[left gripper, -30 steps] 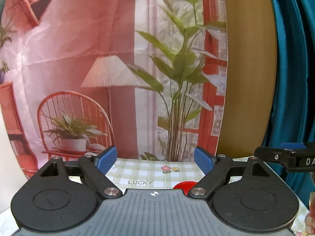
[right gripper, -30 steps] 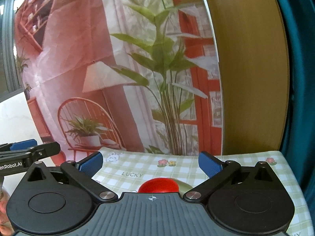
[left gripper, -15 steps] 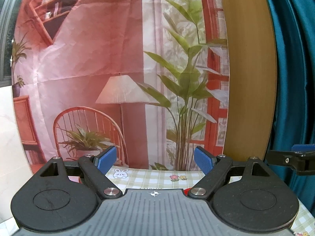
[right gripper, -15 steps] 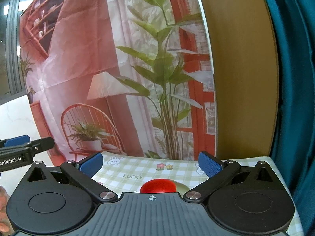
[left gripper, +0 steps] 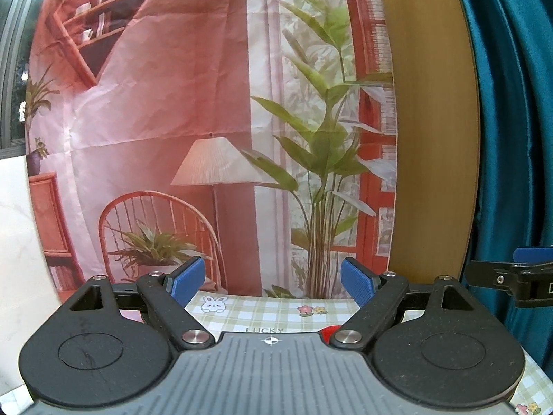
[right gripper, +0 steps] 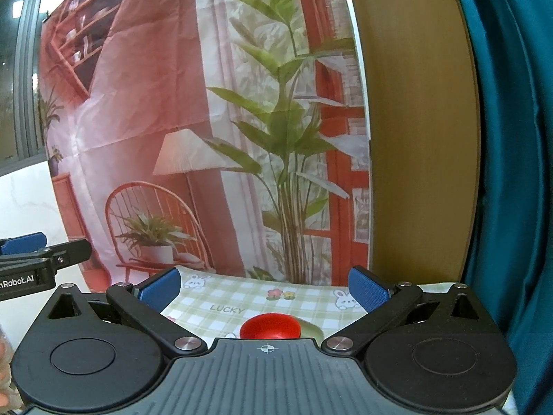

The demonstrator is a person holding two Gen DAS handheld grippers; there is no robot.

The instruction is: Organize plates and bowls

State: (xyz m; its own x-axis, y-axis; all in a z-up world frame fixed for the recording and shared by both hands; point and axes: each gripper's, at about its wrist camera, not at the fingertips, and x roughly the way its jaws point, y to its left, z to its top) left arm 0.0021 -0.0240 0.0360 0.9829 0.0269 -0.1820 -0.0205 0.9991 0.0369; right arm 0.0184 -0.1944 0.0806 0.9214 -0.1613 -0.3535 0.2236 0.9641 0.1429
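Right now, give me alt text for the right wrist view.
The open right hand-held gripper points over a checked tablecloth toward a red bowl, partly hidden behind its body. A printed backdrop hangs behind; the left hand-held gripper shows at the left edge.

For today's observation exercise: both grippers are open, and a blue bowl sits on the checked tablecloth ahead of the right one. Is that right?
Not quite. The bowl is red, as the right wrist view shows. The rest holds: left gripper and right gripper are open, above the checked tablecloth.
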